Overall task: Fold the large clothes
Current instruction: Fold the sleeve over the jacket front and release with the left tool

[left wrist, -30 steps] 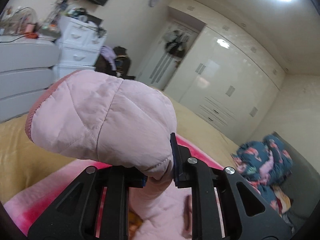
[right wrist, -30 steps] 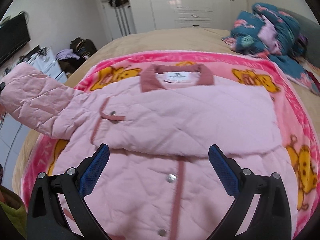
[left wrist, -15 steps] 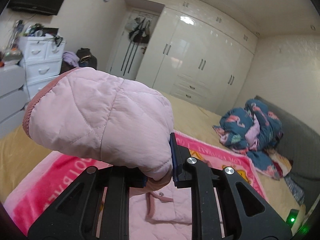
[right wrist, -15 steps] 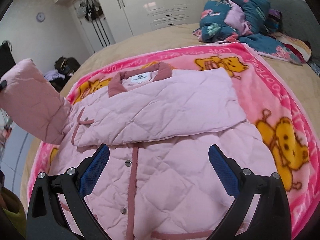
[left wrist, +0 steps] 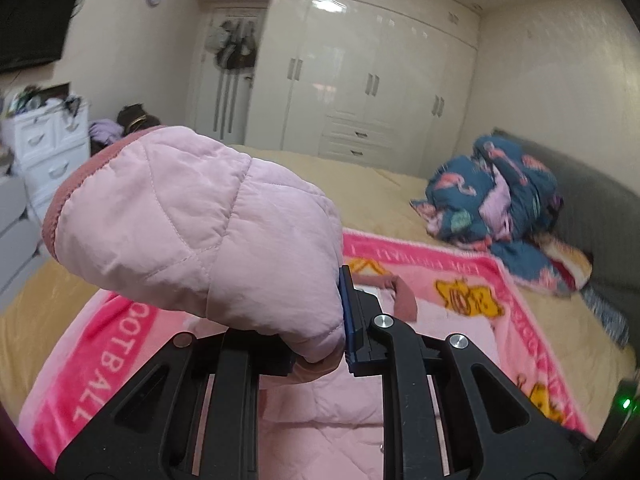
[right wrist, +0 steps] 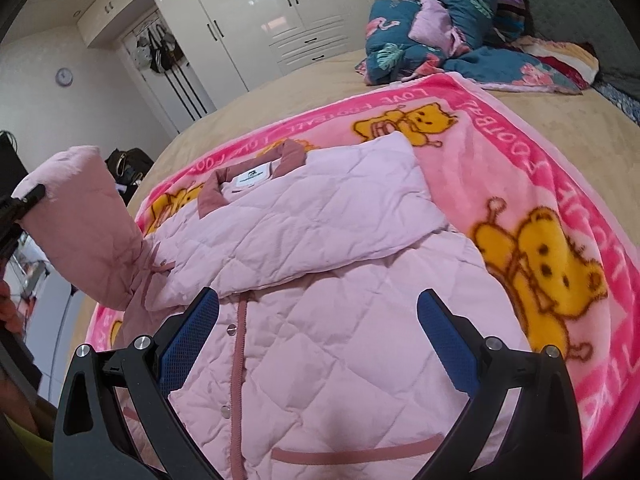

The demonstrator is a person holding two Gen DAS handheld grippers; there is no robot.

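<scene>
We have the pink quilted jacket (right wrist: 320, 320) lying front-up on the pink bear blanket (right wrist: 540, 184) on the bed, one sleeve already folded across its chest. Our left gripper (left wrist: 320, 344) fingers pinch the other sleeve (left wrist: 192, 224) near the cuff and hold it up; the right gripper (right wrist: 318, 320) hovers wide and empty above the front. It looks puffy, light and limp, likely to spring back, so we'd grip at seams and cuffs.

My left gripper (left wrist: 320, 344) is clamped: its jaws are drawn close together and pinch a fold of pink quilted fabric between the blue pads (left wrist: 347, 312). It is raised, tilted forward and level with the room beyond. My right gripper (right wrist: 318, 332) is spread wide, both blue pads (right wrist: 188, 340) facing each other with nothing between them, angled downward and hovering. At the left edge of the right wrist view, the left gripper's black frame shows.
</scene>
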